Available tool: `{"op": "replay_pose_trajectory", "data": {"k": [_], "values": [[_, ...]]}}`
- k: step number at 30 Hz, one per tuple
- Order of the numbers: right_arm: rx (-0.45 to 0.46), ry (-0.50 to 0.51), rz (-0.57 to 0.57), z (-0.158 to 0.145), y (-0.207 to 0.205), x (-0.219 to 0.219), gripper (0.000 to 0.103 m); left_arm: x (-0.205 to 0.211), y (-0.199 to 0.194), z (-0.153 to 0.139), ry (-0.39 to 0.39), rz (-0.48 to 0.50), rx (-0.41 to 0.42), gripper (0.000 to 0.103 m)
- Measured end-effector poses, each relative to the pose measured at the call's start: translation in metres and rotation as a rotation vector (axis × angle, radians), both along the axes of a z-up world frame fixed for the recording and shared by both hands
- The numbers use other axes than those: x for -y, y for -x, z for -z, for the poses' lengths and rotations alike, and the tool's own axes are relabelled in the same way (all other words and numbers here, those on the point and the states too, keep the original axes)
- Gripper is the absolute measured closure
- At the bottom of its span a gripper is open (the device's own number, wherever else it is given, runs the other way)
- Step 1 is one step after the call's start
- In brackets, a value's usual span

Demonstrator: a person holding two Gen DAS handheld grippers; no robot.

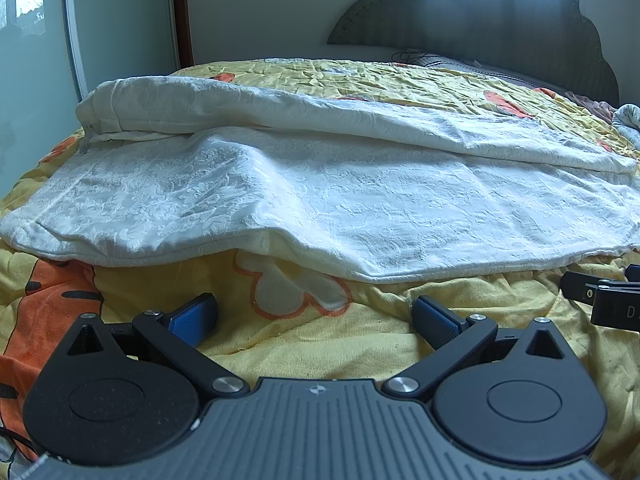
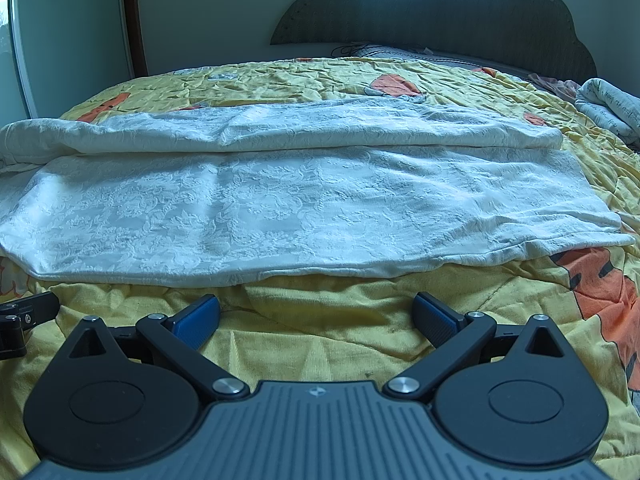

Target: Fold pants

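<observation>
White patterned pants (image 1: 320, 200) lie spread across the yellow quilt (image 1: 304, 344), one leg nearer me and the other behind it, with the waist at the left. The right wrist view shows the same pants (image 2: 304, 208), their hem end at the right. My left gripper (image 1: 316, 316) rests low on the quilt just short of the pants' near edge, open, nothing between its blue pads. My right gripper (image 2: 316, 314) stands the same way, open and empty, a little back from the near edge. Each gripper shows at the edge of the other's view.
A dark scalloped headboard (image 2: 440, 4) rises behind the bed. A folded printed cloth (image 2: 612, 108) lies at the far right of the quilt. A glass wardrobe door (image 1: 40, 40) stands to the left. Bare quilt (image 2: 320, 344) lies between the grippers and the pants.
</observation>
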State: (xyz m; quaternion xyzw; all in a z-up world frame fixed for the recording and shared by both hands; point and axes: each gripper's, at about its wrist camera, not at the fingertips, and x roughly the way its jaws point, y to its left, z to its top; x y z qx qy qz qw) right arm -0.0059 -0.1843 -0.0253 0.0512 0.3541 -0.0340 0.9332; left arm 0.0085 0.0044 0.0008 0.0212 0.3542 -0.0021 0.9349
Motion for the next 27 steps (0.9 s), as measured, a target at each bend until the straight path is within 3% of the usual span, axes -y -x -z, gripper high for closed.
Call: {"op": "replay_pose_trajectory", "data": {"k": [23, 25, 27], "values": [[0.005, -0.016, -0.013, -0.003, 0.005, 0.003, 0.0, -0.003, 0.005, -0.005, 0.004, 0.016, -0.005, 0.0], [0.056, -0.036, -0.01, -0.009, 0.017, 0.007, 0.0, -0.009, 0.013, -0.011, -0.01, 0.024, 0.015, 0.001], [0.172, -0.036, 0.001, -0.02, 0.035, 0.01, 0.0, -0.017, 0.022, -0.02, -0.028, 0.029, 0.063, 0.001]]}}
